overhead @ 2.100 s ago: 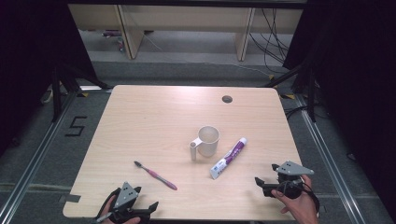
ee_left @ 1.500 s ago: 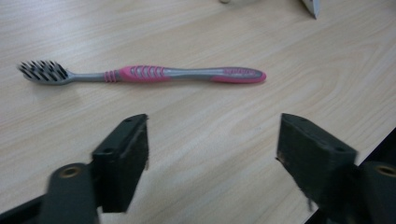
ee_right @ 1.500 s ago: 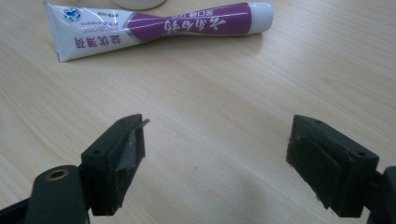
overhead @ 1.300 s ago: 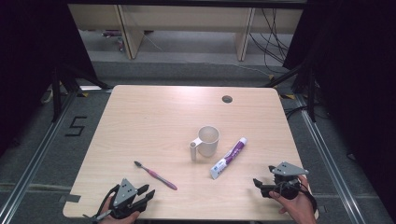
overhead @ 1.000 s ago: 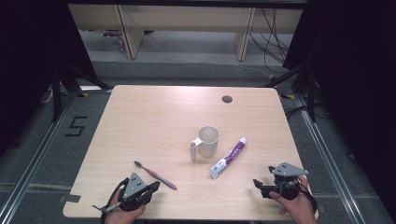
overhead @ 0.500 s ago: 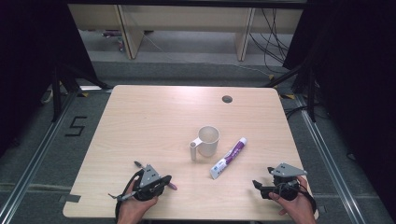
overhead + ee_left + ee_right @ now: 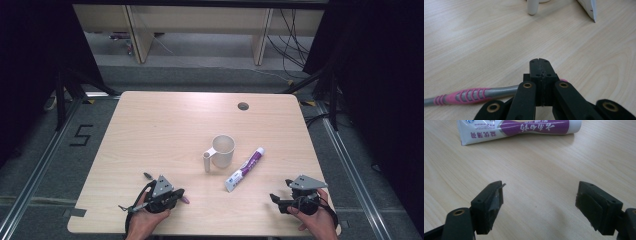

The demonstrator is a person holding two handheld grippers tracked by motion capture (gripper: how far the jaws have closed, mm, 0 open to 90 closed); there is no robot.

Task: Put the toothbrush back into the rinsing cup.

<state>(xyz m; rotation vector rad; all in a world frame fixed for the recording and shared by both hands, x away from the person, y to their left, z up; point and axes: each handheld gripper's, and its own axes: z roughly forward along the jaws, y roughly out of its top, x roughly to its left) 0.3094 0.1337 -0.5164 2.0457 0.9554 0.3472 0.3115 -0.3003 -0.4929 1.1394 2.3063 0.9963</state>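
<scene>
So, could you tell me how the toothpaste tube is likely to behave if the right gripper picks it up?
The toothpaste tube lies flat, its crimped end nearest the open right gripper, so it probably won't roll far. Its body looks soft, so the jaws would likely dent it rather than meet a stiff grip. The glossy skin may be slippery; gripping near the cap seems safer.

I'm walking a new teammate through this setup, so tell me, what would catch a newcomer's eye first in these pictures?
Probably the white mug near the middle of the wooden table, with the purple and white toothpaste tube lying just to its right. Next, the left gripper at the near left, jaws closed, resting over a pink and grey toothbrush. The right gripper sits at the near right with its jaws wide open, facing the tube.
</scene>
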